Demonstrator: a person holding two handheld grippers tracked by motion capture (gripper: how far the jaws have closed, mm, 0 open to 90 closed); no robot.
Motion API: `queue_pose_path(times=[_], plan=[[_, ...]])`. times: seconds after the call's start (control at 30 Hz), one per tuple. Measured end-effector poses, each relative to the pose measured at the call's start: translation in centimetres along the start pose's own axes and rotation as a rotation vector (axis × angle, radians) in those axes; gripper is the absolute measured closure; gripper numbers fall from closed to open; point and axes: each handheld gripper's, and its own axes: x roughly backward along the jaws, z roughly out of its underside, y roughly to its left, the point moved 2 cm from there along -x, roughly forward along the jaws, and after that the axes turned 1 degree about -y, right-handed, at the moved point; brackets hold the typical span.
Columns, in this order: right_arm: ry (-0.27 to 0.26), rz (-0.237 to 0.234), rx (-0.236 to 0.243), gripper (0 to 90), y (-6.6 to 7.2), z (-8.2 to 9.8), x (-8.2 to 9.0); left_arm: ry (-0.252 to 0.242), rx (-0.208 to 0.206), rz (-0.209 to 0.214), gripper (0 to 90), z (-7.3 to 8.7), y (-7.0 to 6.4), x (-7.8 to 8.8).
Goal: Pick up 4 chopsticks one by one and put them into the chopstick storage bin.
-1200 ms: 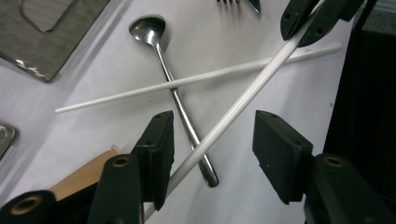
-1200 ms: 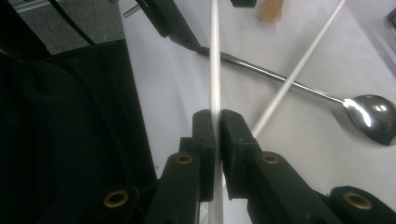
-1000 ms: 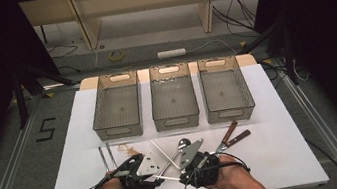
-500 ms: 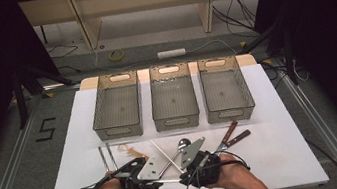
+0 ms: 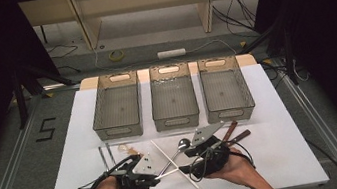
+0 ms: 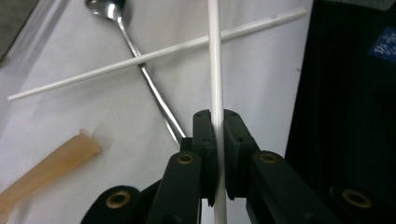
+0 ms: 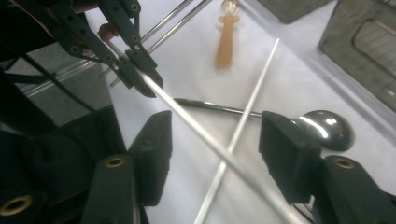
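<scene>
Left claw (image 6: 215, 140) clamped tight, right claw (image 7: 215, 140) just opened wide.

a lab recording setup: white table (image 5: 287, 157), black curtains (image 5: 333, 24), floor cables (image 5: 100, 59), aluminium rails (image 5: 6, 174)

Three grey bins (image 5: 116, 105), one metal spoon (image 5: 182, 145), two white rods (image 6: 215, 70), two brown-handled utensils (image 5: 231, 129).

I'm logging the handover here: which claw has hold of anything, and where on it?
The left claw is shut on a thin white rod, along its shaft, short of the middle. The right claw is open around that rod, its jaws having just opened.
</scene>
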Motion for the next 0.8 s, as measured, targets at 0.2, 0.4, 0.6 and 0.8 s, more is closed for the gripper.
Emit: queue_pose_path(times=[0.2,0.4,0.6,0.8], plan=[[-0.074,0.027,-0.023,38.7,0.0,0.1,0.3,-0.032,0.1,-0.054,84.7,0.3,1.2,0.7],[-0.107,0.062,-0.038,34.2,0.1,0.5,0.4,-0.06,0.177,-0.098,84.7,0.7,2.3,1.3],[-0.142,0.084,-0.065,33.8,-0.2,1.2,0.7,-0.121,0.244,-0.135,84.8,0.9,3.5,2.3],[-0.127,0.089,-0.072,33.2,0.5,2.1,0.5,-0.153,0.292,-0.181,84.8,1.2,5.0,3.1]])
